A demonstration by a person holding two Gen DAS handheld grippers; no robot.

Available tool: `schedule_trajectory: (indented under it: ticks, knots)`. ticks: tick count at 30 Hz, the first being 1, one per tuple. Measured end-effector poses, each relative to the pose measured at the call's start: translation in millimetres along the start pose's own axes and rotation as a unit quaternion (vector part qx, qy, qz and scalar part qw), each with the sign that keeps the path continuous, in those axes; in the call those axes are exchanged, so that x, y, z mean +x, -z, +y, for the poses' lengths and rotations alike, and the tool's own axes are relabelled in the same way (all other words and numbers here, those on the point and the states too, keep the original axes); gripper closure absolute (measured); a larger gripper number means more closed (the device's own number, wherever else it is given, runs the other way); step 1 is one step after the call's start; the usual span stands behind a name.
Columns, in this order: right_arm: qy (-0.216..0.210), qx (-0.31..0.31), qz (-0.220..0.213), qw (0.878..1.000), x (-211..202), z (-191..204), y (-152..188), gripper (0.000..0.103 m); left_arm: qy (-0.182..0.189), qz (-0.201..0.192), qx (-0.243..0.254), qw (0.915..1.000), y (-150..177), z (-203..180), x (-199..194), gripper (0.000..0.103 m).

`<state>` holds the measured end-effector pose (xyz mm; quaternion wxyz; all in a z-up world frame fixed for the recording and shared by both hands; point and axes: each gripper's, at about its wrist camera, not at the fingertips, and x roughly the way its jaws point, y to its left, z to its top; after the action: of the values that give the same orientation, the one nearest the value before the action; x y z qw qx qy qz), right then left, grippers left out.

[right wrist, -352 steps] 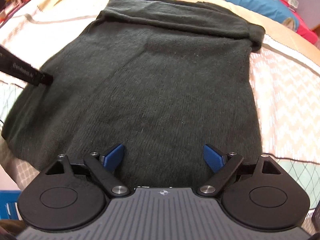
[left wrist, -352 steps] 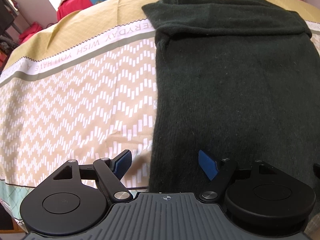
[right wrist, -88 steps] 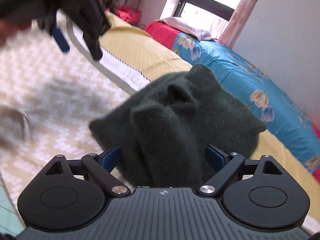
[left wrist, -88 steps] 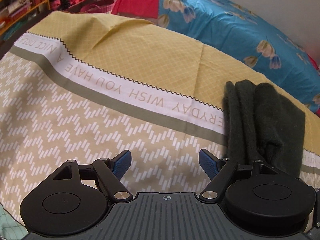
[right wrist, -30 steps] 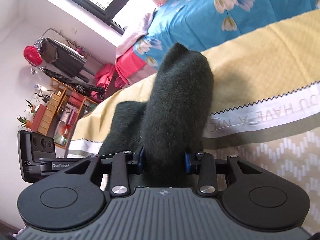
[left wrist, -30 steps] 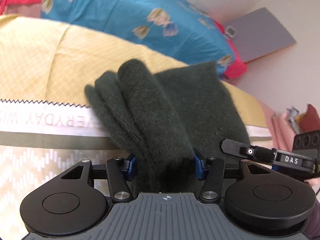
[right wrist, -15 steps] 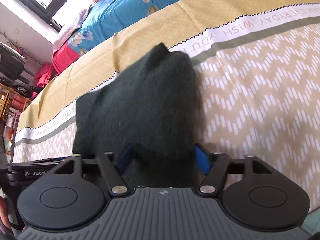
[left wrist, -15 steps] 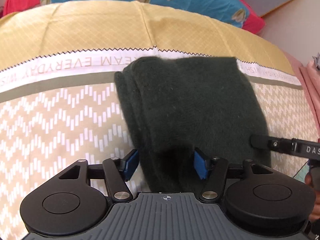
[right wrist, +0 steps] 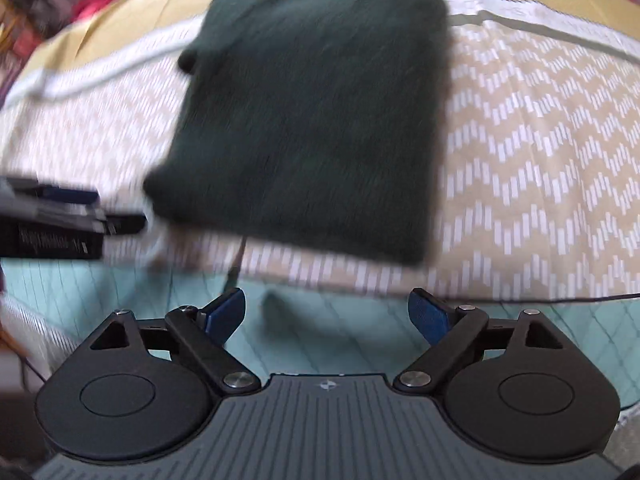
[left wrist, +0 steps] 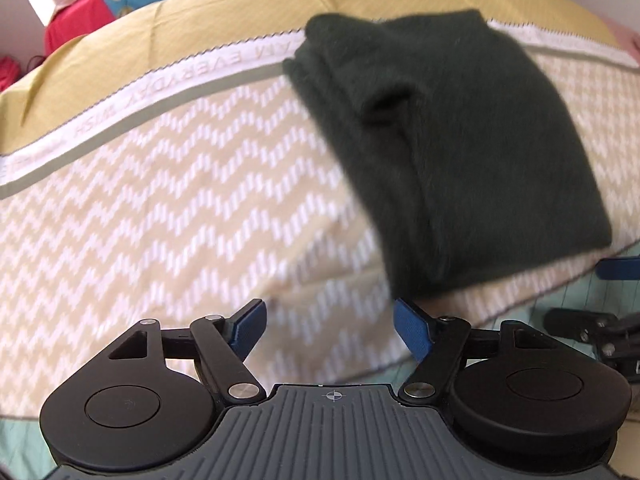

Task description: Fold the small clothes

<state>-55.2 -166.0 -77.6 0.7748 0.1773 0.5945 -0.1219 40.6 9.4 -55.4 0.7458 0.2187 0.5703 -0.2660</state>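
Note:
The dark green knit garment (left wrist: 460,144) lies folded into a thick rectangle on the patterned bedspread (left wrist: 168,200); it also shows in the right wrist view (right wrist: 316,120). My left gripper (left wrist: 330,326) is open and empty, just short of the garment's near left corner. My right gripper (right wrist: 326,314) is open and empty, below the garment's near edge. The right gripper's blue finger (left wrist: 618,268) shows at the right edge of the left wrist view. The left gripper's fingers (right wrist: 80,216) show at the left of the right wrist view.
The bedspread (right wrist: 540,160) has a beige chevron field, a white lettered band (left wrist: 180,84) and a yellow far part (left wrist: 240,8). A teal sheet (right wrist: 340,340) hangs at the bed's near edge. Blue and red bedding (left wrist: 100,4) lies beyond.
Both grippers have opened and let go of the folded garment, which now lies flat on the bed. Both have pulled back toward the near edge.

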Motion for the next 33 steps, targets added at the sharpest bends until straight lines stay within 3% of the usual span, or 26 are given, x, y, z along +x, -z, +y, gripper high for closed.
schedule_trajectory:
  ticks: [3,14,21,33]
  knots:
    - [0.026,-0.043,-0.008,0.999,-12,7,15,0.012,-0.005,-0.005,-0.002,1.0,11,0,-18,0.0]
    - [0.031,-0.026,-0.068,0.997,-66,7,26,0.012,-0.05,-0.034,-0.004,0.9982,19,-9,-66,0.0]
    - [0.038,-0.019,-0.095,0.995,-83,9,32,0.012,-0.063,-0.025,-0.005,0.9977,22,-15,-71,0.0]
    - [0.045,-0.005,-0.1,0.994,-86,10,40,0.012,-0.075,-0.017,0.003,0.9971,29,-20,-71,0.0]
